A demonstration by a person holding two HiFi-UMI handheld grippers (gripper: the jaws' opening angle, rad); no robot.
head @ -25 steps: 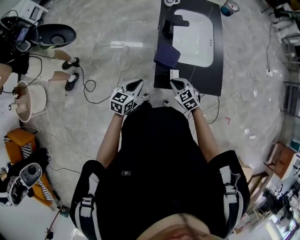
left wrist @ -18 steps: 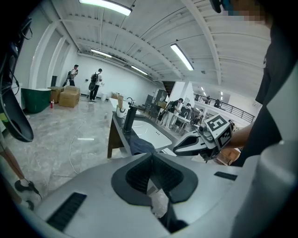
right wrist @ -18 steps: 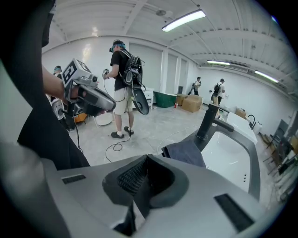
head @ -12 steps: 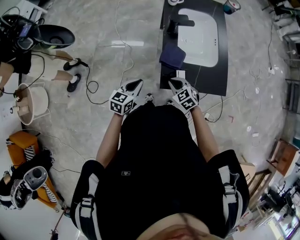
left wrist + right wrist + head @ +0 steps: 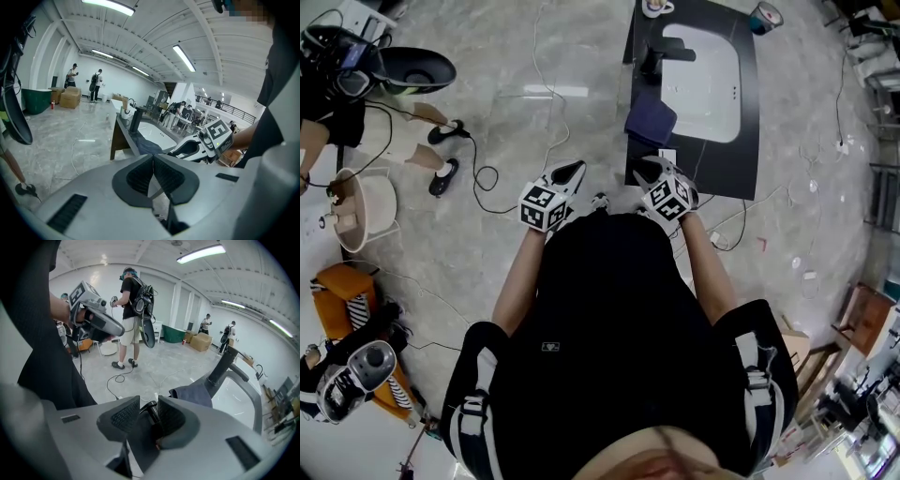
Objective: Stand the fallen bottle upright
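Observation:
A dark bottle with a black cap (image 5: pixel 151 409) lies on the black counter (image 5: pixel 727 164) near its front edge. In the head view only a small white patch (image 5: pixel 667 157) shows at that spot. My right gripper (image 5: pixel 652 169) points down at it. Its jaws (image 5: pixel 148 401) are opening, with the bottle's neck in the gap between the pads and nearer the right one; the pads do not press on it. My left gripper (image 5: pixel 578 168) hangs over the floor left of the counter, with its pads (image 5: pixel 153 157) meeting and nothing between them.
A white sink (image 5: pixel 708 80) with a black faucet (image 5: pixel 656 58) is set in the counter, and a dark blue cloth (image 5: pixel 651 117) lies over its near left edge. Cables (image 5: pixel 478 173) trail on the floor. A person (image 5: pixel 131 310) stands at the left.
Both grippers have come closer to the counter's front edge. The right gripper has sunk toward the white patch, and its jaws now stand apart.

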